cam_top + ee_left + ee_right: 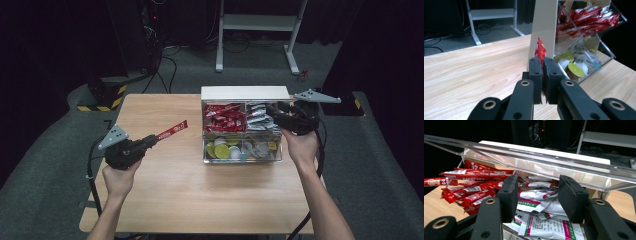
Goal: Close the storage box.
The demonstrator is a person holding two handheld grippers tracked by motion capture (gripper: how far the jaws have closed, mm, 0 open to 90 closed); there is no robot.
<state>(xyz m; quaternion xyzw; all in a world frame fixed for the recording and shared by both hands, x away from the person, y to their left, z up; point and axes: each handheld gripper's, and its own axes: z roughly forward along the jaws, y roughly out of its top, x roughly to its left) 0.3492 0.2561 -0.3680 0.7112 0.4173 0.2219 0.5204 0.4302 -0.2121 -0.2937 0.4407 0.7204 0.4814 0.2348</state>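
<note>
A dim room with grey carpet [50,150] and dark walls is seen around a light wooden counter [175,190], and a white metal frame [260,22] stands on the floor beyond it. Black cables [167,65] are spread over the carpet behind the counter, near a base marked with yellow and black stripes [107,97].

A red stick packet [172,130] is clamped in the closed jaws of the left hand-held gripper [150,140], above the left half of the counter and well apart from the box; in the left gripper view its red tip [540,50] is seen rising from between the jaws.

A clear plastic box [242,150] with a white back panel [245,92] is set on the right half of the counter. More red packets [222,117] are piled in its upper left compartment, white sachets [260,117] in its upper right one, and small round capsules [222,150] with yellow-green and white lids in the front compartments.

The right hand-held gripper [277,117] is held at the upper right compartment, under the raised clear lid [549,157]. Its jaws are seen standing apart over the white sachets [541,195] in the right gripper view, with nothing pressed between the pads.
</note>
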